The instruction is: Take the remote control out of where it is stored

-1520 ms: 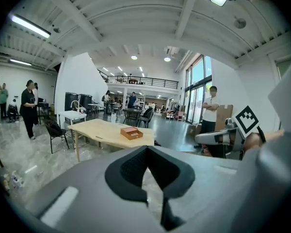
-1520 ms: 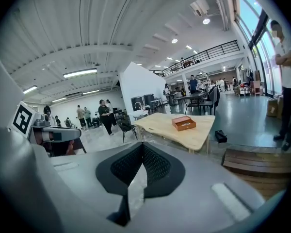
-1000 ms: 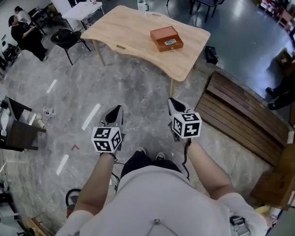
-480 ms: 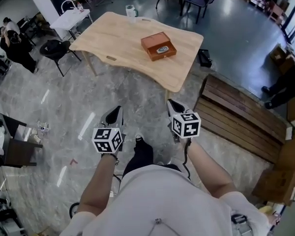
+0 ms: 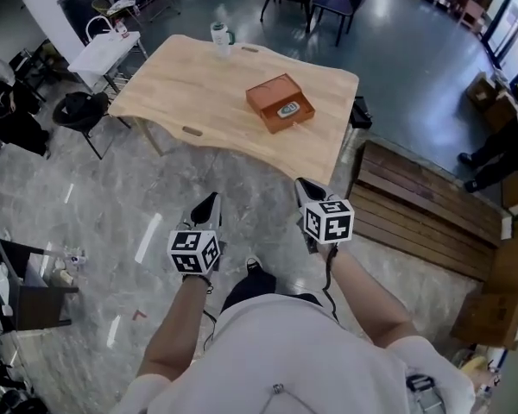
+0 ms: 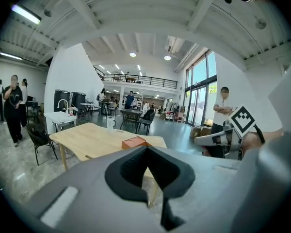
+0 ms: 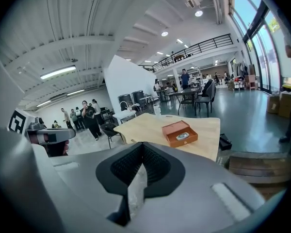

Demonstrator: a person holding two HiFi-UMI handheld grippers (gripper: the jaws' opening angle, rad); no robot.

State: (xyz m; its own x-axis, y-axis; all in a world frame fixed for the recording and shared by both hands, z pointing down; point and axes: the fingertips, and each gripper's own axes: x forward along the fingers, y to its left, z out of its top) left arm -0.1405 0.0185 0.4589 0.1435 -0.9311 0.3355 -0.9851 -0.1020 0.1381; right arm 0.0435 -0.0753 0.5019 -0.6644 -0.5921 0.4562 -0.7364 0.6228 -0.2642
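Observation:
An open orange box (image 5: pixel 281 103) lies on the light wooden table (image 5: pixel 198 84) ahead of me, and a pale remote control (image 5: pixel 287 109) rests inside it. The right gripper view shows the box (image 7: pixel 179 132) and the remote (image 7: pixel 183 135) too; the left gripper view shows only the box (image 6: pixel 135 141). My left gripper (image 5: pixel 209 203) and right gripper (image 5: pixel 304 185) hang side by side over the marble floor, well short of the table. Both sets of jaws stand together with nothing between them (image 6: pixel 150 178) (image 7: pixel 136 178).
A bottle (image 5: pixel 219 38) stands at the table's far edge. A slatted wooden bench (image 5: pixel 423 214) runs along the right. A small white table (image 5: pixel 104 50) and a black chair (image 5: pixel 79 110) stand at the left. People stand at the left, and one person (image 5: pixel 501 145) at the right.
The table and box have come nearer and lower in the head view as the person walks toward them. Both grippers keep their place in front of the body.

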